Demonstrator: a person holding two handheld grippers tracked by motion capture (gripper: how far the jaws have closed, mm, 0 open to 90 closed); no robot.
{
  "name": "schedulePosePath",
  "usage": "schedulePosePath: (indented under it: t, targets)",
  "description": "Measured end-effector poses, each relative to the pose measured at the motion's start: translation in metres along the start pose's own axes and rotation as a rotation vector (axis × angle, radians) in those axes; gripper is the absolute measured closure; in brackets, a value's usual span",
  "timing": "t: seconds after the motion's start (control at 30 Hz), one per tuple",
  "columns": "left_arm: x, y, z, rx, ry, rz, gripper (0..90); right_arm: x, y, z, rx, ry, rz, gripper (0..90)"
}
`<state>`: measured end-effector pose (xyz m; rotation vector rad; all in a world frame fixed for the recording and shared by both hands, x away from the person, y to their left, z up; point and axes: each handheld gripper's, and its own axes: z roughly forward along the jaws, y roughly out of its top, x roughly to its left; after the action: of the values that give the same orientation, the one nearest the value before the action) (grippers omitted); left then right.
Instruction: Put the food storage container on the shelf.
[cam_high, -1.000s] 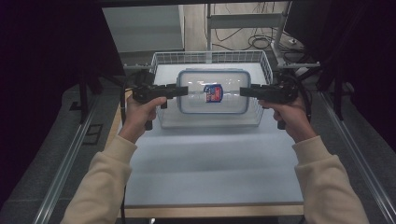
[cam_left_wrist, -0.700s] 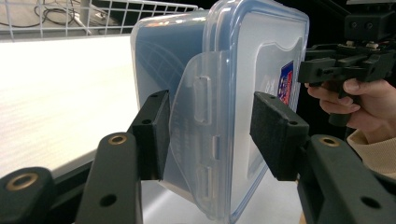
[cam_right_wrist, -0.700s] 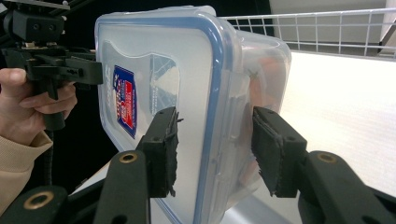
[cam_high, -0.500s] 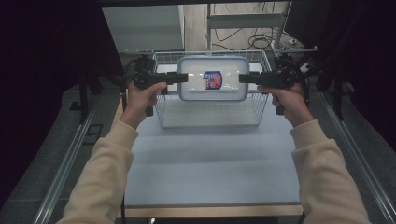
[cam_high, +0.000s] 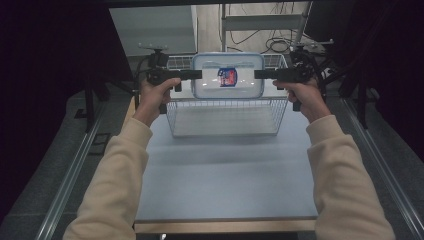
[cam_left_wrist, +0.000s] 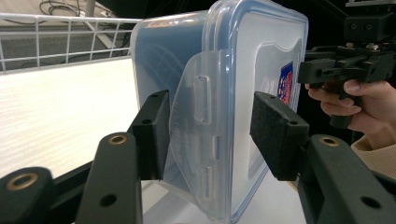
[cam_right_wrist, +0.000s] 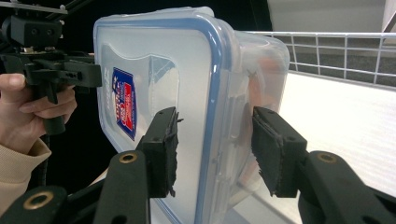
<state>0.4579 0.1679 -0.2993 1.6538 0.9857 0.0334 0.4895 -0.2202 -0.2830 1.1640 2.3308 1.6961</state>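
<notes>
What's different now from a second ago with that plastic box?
The lidded plastic box, gripped at each end by the left gripper and right gripper, has been carried up and away from the person, from inside the wire basket to above its far rim. Both grips stayed on; the basket kept its place on the table.

I see a translucent, glossy plastic container (cam_high: 227, 76) with a blue-rimmed lid, a thin white-coated metal wire basket (cam_high: 226, 116), rough matt black foam pads (cam_left_wrist: 275, 135), and a matt pale tabletop (cam_high: 225, 175).
</notes>
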Motion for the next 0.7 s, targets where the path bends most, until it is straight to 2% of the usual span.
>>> schedulePosePath:
  t: [0.17,0.33,0.37,0.47,0.5,0.53,0.6,0.63,0.67,0.7]
  targets:
    - [0.017,0.001,0.011,0.023,-0.01,-0.047,49.5,-0.01,0.006,0.008,0.032,-0.011,0.02,51.8]
    - [0.022,0.003,0.014,0.02,-0.01,-0.06,49.5,-0.018,0.009,0.014,0.042,-0.007,0.046,51.6]
    - [0.025,0.004,0.016,0.02,-0.017,-0.091,49.5,-0.02,0.011,0.015,0.044,-0.006,0.052,51.2]
    - [0.028,0.006,0.018,0.019,-0.016,-0.107,49.3,-0.022,0.014,0.017,0.05,-0.007,0.073,50.8]
    - [0.031,0.008,0.019,0.017,-0.017,-0.134,49.3,-0.025,0.016,0.02,0.055,-0.006,0.093,50.5]
    - [0.031,0.008,0.019,0.017,-0.017,-0.134,49.2,-0.025,0.016,0.02,0.055,-0.006,0.093,50.5]
    - [0.033,0.009,0.021,0.019,-0.014,-0.153,48.8,-0.029,0.019,0.023,0.062,-0.005,0.129,50.1]
    - [0.037,0.012,0.024,0.024,-0.014,-0.182,48.6,-0.031,0.02,0.024,0.061,-0.006,0.144,50.0]
    - [0.037,0.012,0.024,0.024,-0.014,-0.182,48.5,-0.031,0.02,0.024,0.061,-0.006,0.144,50.0]
    - [0.041,0.014,0.027,0.025,-0.018,-0.21,48.5,-0.035,0.02,0.026,0.057,-0.005,0.187,49.8]
